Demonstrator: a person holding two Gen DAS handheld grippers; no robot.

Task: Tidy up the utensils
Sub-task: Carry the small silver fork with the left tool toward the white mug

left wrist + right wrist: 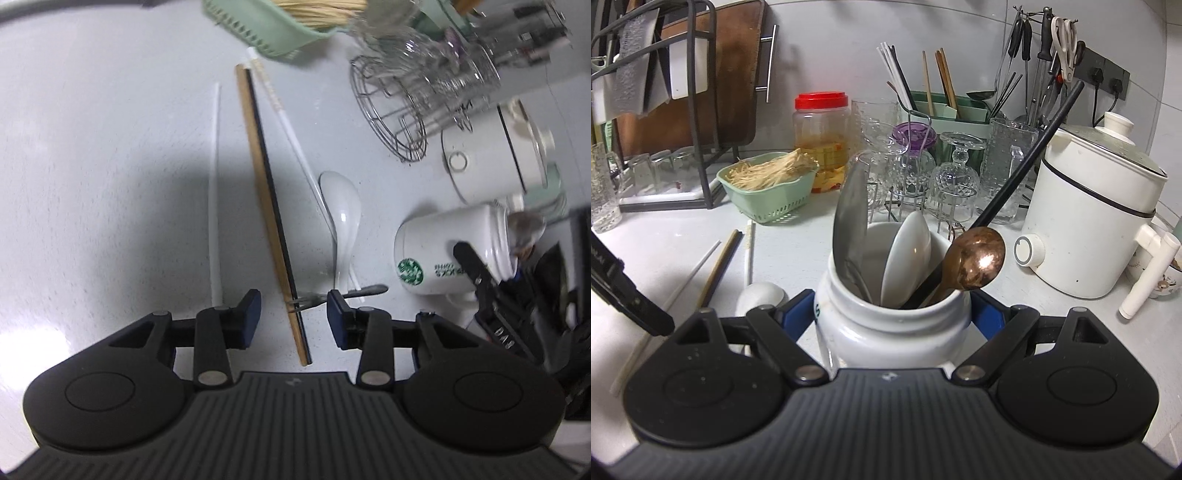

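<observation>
On the counter, utensils: a wooden chopstick (266, 206) and a black chopstick (275, 212) lie side by side on the grey countertop (110, 147), with a white chopstick (214, 192) to their left, another white chopstick (295, 147) to their right, a white ceramic spoon (341, 218) beyond that, and a small metal fork (332, 293) lying crosswise at the pair's near end.
Left gripper (293, 317): jaws apart with nothing pressed between the pads; the wooden and black pair and the fork's tines lie in the gap below.
Right gripper (892, 314): clamped on the white Starbucks mug (892, 325), blue pads against both sides.
Mug contents: a steel spoon (849, 229), a white spoon (908, 254), a copper spoon (977, 258) and a black stick (1027, 162), all standing.
Near obstacles: the mug and the right gripper stand just right of the fork's handle; a wire glass rack (399, 110) and a white cooker (491, 158) sit farther back; a green basket (273, 26) lies past the chopstick tips.
Left wrist view only: the fork and the mug's logo side.
Right wrist view only: mug contents, a red-lidded jar (822, 136), a green utensil caddy (945, 107), a board rack (683, 92), hanging tools (1045, 66).
</observation>
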